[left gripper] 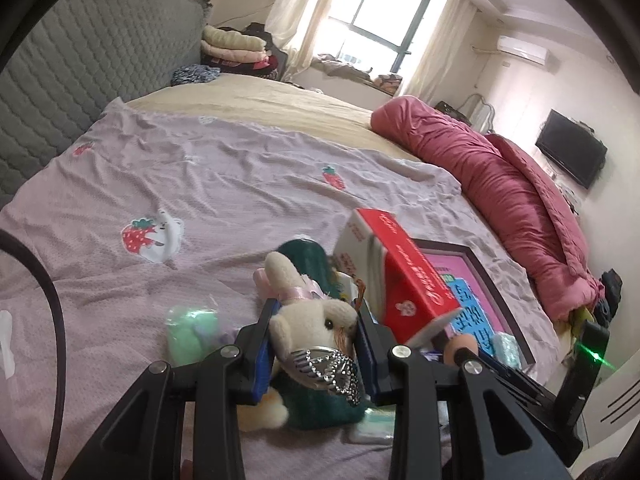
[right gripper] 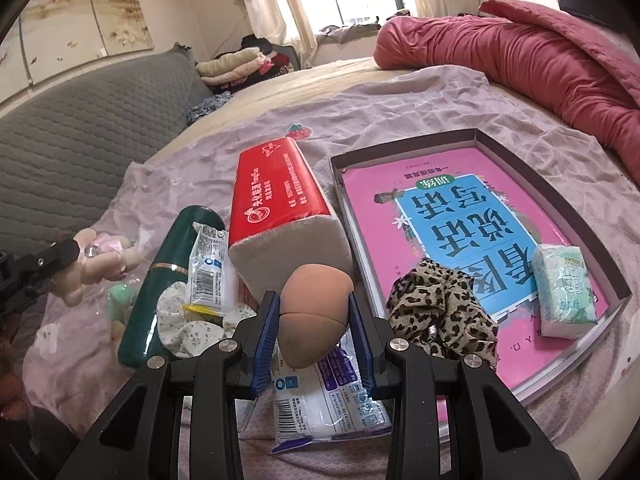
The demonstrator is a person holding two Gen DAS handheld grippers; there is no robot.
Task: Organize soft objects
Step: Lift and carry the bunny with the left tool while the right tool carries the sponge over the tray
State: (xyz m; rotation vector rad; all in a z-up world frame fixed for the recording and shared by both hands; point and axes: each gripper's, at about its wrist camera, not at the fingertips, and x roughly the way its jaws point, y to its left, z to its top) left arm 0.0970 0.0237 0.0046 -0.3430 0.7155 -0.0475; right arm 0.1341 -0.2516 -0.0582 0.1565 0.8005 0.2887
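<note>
My left gripper (left gripper: 316, 320) is shut on a cream plush rabbit (left gripper: 316, 320) with a pink bow, held above the lilac bed sheet; it also shows at the left of the right wrist view (right gripper: 100, 260). My right gripper (right gripper: 314, 320) is shut on a tan makeup sponge (right gripper: 312, 320), just left of a shallow box lid (right gripper: 338, 184) with a pink and blue book inside. In the lid lie a leopard scrunchie (right gripper: 444, 316) and a green tissue pack (right gripper: 564, 296). A red tissue pack (right gripper: 280, 208) lies beside the lid.
A dark green case (right gripper: 160, 280), a floral scrunchie (right gripper: 192, 324), wipe packets (right gripper: 208, 268) and a mint green soft item (left gripper: 192, 332) lie on the sheet (left gripper: 200, 184). A red quilt (right gripper: 540, 52) lies along the far side. A grey headboard (left gripper: 88, 64) stands on the left.
</note>
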